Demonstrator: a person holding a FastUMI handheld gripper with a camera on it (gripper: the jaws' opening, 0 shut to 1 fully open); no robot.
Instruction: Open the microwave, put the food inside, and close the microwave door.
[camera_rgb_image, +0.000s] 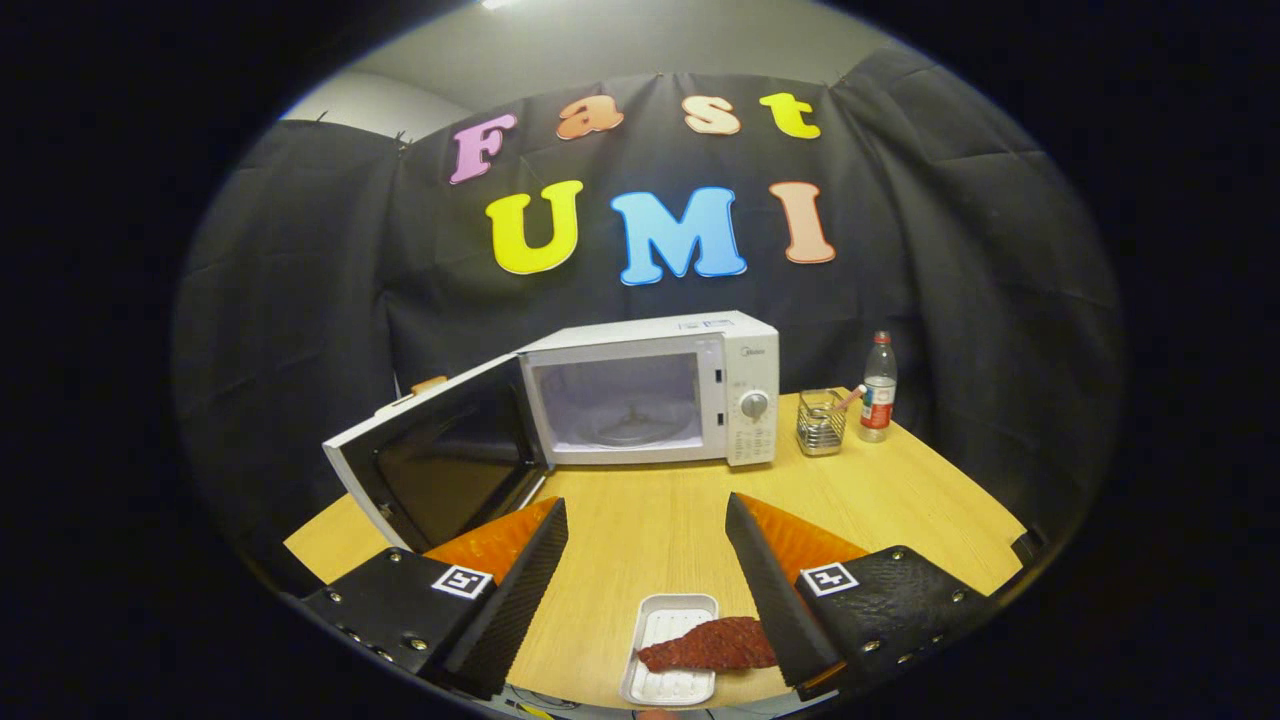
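A white microwave (650, 390) stands at the back of the wooden table (650, 530). Its door (440, 460) is swung wide open to the left, and the cavity with its glass turntable (625, 428) shows bare. My gripper (646, 510) is open, its fingers spread wide above the table and holding nothing. Low between the fingers, near the table's front edge, lies a small white tray (668, 650). A reddish-brown slab of food (712, 647) rests across the tray and reaches toward the right finger.
To the right of the microwave stand a wire-mesh holder (821, 422) and a plastic bottle (878, 388) with a red label. The open door juts out over the table's left part. Bare wood lies between the tray and the microwave.
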